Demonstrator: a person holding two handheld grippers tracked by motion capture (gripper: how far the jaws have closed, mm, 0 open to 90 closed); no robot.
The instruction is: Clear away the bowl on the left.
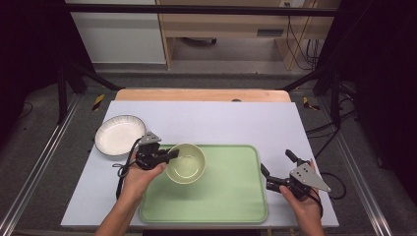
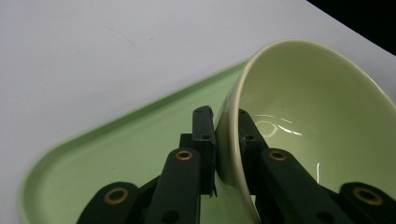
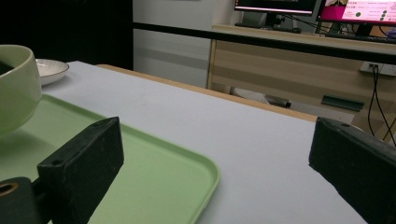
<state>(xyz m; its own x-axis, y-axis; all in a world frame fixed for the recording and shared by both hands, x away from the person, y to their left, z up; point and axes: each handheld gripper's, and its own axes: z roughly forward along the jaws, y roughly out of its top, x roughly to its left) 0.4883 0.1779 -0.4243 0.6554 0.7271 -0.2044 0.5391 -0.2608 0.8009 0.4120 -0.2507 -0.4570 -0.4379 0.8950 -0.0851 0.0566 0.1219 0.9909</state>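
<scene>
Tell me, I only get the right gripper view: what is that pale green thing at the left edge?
Observer: A green bowl, sitting on the green tray.
Operator: Is anything touching it?
Observer: Yes, the left claw is shut on its rim, one jaw inside and one outside.
Operator: And the white dish behind it?
Observer: That white plate sits off the tray, on the grey mat.

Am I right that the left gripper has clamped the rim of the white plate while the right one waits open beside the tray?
Not quite: the left gripper is clamped on the rim of the green bowl, as the left gripper view shows. The white plate sits untouched. The right gripper does wait open beside the tray.
</scene>
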